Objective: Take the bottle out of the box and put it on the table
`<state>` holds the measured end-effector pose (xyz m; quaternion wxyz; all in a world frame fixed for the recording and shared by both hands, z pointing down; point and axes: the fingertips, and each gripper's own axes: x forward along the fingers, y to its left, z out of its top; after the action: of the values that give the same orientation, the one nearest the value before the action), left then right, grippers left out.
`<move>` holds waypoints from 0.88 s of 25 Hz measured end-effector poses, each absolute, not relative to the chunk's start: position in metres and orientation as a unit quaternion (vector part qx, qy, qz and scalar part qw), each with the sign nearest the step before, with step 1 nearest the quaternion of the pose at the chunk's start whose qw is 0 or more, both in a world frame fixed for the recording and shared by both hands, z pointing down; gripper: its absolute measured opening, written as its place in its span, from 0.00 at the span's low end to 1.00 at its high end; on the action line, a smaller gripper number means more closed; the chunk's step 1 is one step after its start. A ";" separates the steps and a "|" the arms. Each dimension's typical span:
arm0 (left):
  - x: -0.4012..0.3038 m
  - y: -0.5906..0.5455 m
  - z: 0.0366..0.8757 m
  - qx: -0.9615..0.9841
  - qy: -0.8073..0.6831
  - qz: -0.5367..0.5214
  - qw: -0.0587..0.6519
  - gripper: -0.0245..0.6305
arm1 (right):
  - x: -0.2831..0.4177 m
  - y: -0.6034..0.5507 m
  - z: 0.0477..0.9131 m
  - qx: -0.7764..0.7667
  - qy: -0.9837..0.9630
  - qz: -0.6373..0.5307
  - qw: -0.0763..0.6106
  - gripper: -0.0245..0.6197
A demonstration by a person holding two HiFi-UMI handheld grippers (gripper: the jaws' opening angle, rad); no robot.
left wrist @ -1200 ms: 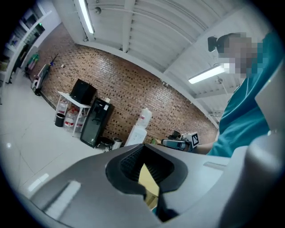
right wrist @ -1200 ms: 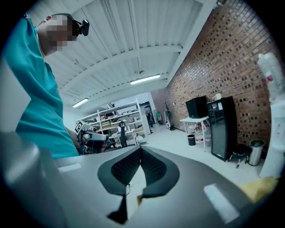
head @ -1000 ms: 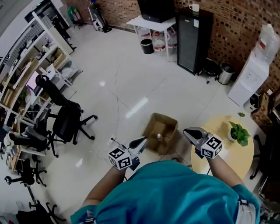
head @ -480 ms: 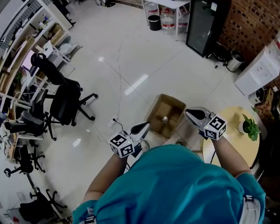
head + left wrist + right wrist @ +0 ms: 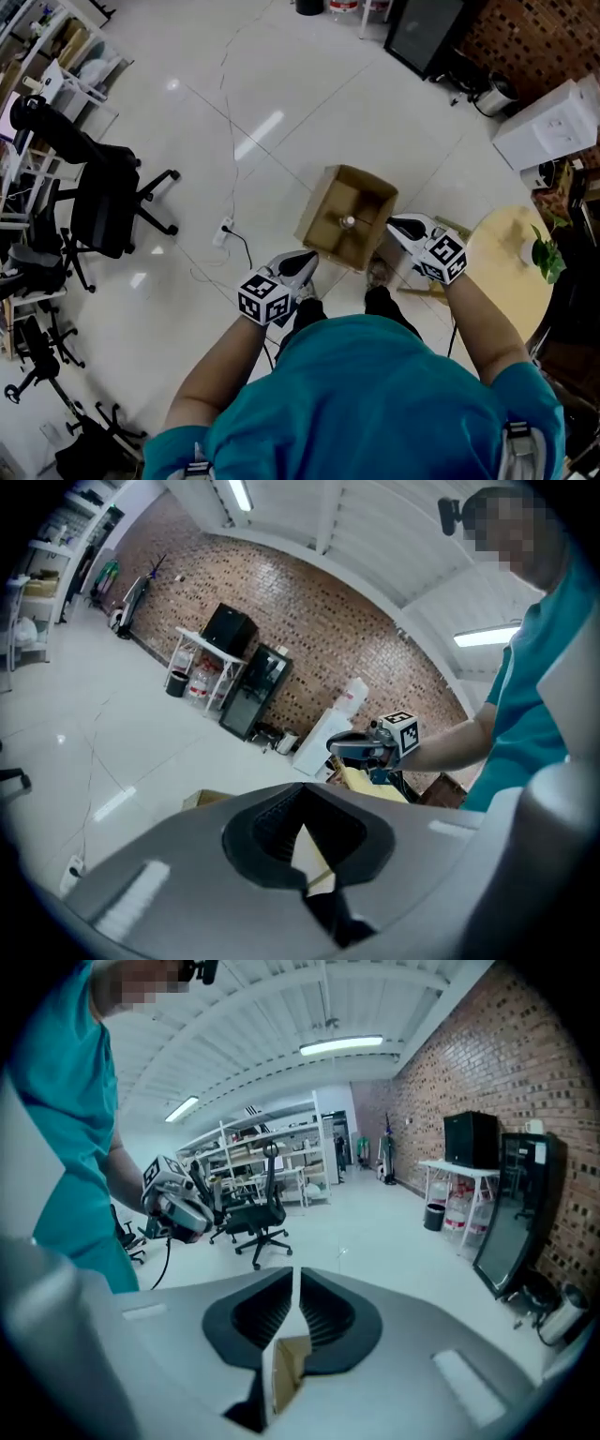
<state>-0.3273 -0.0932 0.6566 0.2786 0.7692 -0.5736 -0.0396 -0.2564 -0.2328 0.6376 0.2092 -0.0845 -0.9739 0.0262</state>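
An open cardboard box (image 5: 328,234) stands on the white floor, and a clear bottle (image 5: 348,222) stands upright inside it, its cap showing. My left gripper (image 5: 306,260) hovers just off the box's near left corner, jaws together and empty. At the near right corner is my right gripper (image 5: 397,225); its jaws are opening, a thin slit shows between them and nothing is in it. In the left gripper view the right gripper (image 5: 349,747) shows ahead. The right gripper view shows the left gripper (image 5: 174,1209), and box cardboard (image 5: 287,1369) shows through the jaw hollow.
A round yellow table (image 5: 506,272) with a potted plant (image 5: 547,259) stands to the right of the box. A power strip with a cable (image 5: 224,231) lies on the floor to the left. Black office chairs (image 5: 98,202) stand further left, a white cabinet (image 5: 553,122) at top right.
Both grippers have moved forward and down toward the box and now flank its near corners. The head view has tilted down, so the box sits closer.
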 end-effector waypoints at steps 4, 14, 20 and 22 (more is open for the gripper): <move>-0.344 -0.154 0.727 0.736 -0.580 -0.018 0.350 0.04 | -0.279 -0.289 0.736 -0.100 -0.958 0.054 0.263 0.12; -0.376 -0.300 0.988 0.660 -0.588 0.014 0.468 0.04 | -0.340 -0.397 1.030 -0.175 -0.910 0.066 0.371 0.22; -0.355 -0.310 1.209 0.655 -0.549 0.063 0.516 0.04 | -0.340 -0.382 1.268 -0.194 -0.886 0.084 0.414 0.25; -0.357 -0.315 1.253 0.651 -0.539 0.070 0.530 0.04 | -0.342 -0.382 1.324 -0.198 -0.874 0.080 0.437 0.27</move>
<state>-0.3566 -0.3148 1.2533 0.5296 0.6514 -0.5387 0.0701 -0.3416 -0.3822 1.3239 0.4374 -0.1982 -0.8735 0.0795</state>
